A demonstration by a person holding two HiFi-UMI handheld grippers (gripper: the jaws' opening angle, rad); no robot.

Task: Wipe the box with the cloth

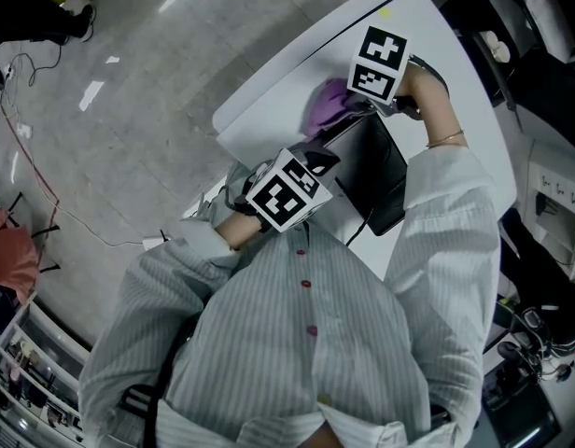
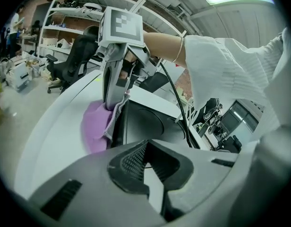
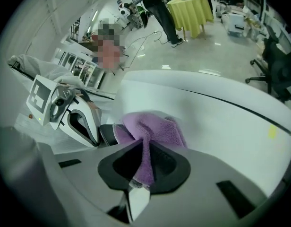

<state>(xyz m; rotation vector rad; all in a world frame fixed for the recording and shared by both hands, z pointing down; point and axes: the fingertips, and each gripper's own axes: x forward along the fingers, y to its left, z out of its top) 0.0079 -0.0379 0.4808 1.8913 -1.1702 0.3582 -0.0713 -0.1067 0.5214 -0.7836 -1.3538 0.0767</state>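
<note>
A flat black box [image 1: 376, 166] lies on the white table [image 1: 297, 73]. A purple cloth [image 1: 329, 101] is bunched at the box's far left corner. My right gripper [image 1: 362, 110] is shut on the cloth [image 3: 155, 126], which hangs between its jaws [image 3: 144, 167] and rests against the box's end [image 3: 108, 134]. My left gripper [image 1: 323, 157] is shut at the box's near edge [image 2: 150, 124], its jaws pressed together [image 2: 145, 148]. In the left gripper view the right gripper [image 2: 112, 105] stands upright over the cloth [image 2: 96, 126].
A black cable [image 1: 362, 222] runs off the box toward the person. The table's curved edge [image 1: 236, 143] lies just left of the box. An office chair [image 3: 278, 65] and a yellow-covered table [image 3: 190, 6] stand on the floor beyond.
</note>
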